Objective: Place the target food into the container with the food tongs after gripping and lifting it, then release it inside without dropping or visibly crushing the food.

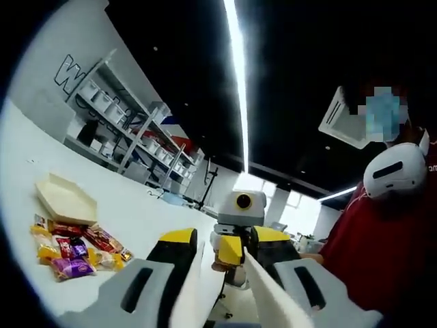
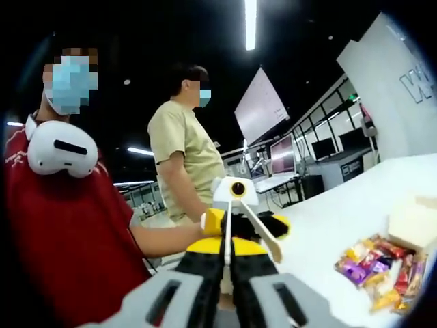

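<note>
A pile of wrapped snack packets [image 1: 75, 249] [image 2: 379, 270] lies on the white table [image 1: 136, 212] beside a beige hexagonal container [image 1: 65, 198] [image 2: 413, 229]. My left gripper [image 1: 225, 238] [image 2: 239, 222] hangs in the air to the right of the pile. Its yellow-tipped jaws stand apart, with the two white arms of the food tongs [image 1: 270, 290] [image 2: 263, 232] lying along their inner sides. My right gripper [image 2: 227, 242] [image 1: 232, 249] faces it at close range with its jaws together. Neither gripper touches the food.
A person in a red shirt [image 1: 382, 239] [image 2: 61, 225] with a white headset at the neck holds the grippers. A second person in a beige shirt [image 2: 181, 164] stands behind. Metal shelves with boxes [image 1: 130, 130] line the far wall, and monitors [image 2: 287, 154] stand beyond the table.
</note>
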`<action>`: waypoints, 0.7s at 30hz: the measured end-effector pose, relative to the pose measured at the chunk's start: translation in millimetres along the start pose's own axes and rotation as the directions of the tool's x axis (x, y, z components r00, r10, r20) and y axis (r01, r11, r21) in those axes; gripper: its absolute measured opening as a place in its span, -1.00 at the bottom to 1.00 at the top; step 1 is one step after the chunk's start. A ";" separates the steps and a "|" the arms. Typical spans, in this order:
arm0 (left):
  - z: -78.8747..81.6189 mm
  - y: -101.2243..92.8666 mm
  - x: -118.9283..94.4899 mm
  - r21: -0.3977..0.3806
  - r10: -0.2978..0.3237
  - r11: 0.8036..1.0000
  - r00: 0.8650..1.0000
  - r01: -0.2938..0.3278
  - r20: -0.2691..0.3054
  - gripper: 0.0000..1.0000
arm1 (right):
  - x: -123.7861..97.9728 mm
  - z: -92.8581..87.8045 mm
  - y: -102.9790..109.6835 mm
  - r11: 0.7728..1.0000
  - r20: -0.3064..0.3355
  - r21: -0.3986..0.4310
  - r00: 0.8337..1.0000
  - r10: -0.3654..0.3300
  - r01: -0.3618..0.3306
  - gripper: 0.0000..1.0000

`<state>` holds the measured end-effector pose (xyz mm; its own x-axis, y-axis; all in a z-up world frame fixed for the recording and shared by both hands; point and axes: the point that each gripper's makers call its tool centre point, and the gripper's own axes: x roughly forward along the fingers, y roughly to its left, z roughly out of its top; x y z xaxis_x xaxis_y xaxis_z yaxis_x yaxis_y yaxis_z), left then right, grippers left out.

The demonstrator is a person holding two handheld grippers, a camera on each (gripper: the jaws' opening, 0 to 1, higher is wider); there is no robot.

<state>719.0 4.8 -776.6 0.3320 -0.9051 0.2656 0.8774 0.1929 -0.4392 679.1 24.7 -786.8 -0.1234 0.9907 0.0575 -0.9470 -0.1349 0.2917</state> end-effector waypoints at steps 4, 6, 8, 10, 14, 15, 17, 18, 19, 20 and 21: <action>0.8 1.0 -0.1 -0.004 0.009 1.000 1.000 -0.009 0.003 -0.38 | 0.1 0.7 0.0 1.000 0.015 0.010 1.000 0.005 -0.006 -1.00; 5.5 0.9 -0.1 -0.010 0.006 1.000 0.999 -0.006 0.037 -0.36 | 0.5 6.4 -0.9 1.000 0.066 0.016 0.998 0.003 -0.004 -1.00; 8.0 0.2 0.1 -0.029 0.002 1.000 0.998 0.000 0.056 -0.32 | -0.4 8.6 -1.4 1.000 0.093 0.021 0.996 0.003 -0.005 -1.00; 8.9 0.5 0.8 -0.034 0.004 0.999 0.998 -0.002 0.062 -0.28 | -1.1 6.3 -2.1 1.000 0.101 0.029 0.995 -0.001 -0.002 -1.00; 13.5 -0.3 2.0 -0.046 0.001 0.999 0.996 0.003 0.090 -0.22 | -0.7 5.9 -2.1 0.999 0.119 0.045 0.993 -0.002 -0.003 -1.00; 14.2 0.0 2.4 -0.047 0.003 0.999 0.996 0.001 0.091 -0.22 | -0.9 5.9 -2.2 0.999 0.122 0.049 0.992 -0.002 -0.004 -1.00; 15.6 0.4 3.2 -0.038 0.006 0.999 0.996 -0.002 0.093 -0.22 | -1.4 6.2 -3.7 0.998 0.143 0.061 0.990 0.000 -0.009 -1.00; 16.4 0.3 3.6 -0.037 0.006 0.999 0.996 -0.003 0.094 -0.20 | -1.8 6.8 -5.0 0.999 0.155 0.049 0.988 -0.004 -0.003 -1.00; 18.0 0.2 4.4 -0.035 0.008 0.999 0.995 -0.005 0.097 -0.18 | -1.9 7.3 -6.5 0.999 0.171 0.048 0.985 -0.013 0.005 -1.00; 19.2 1.2 5.2 -0.027 0.014 1.000 0.995 -0.012 0.100 -0.15 | -1.3 7.6 -5.5 0.997 0.193 0.075 0.981 -0.008 -0.007 -1.00; 19.1 0.8 6.7 -0.024 0.014 1.000 0.995 -0.012 0.096 -0.14 | -1.1 7.3 -3.9 0.997 0.197 0.076 0.980 0.005 -0.020 -1.00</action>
<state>728.5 6.1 -758.7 0.3760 -0.8618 0.3405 0.8648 0.1943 -0.4629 685.1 24.0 -781.1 -0.0675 0.9670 0.2456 -0.9190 -0.1561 0.3620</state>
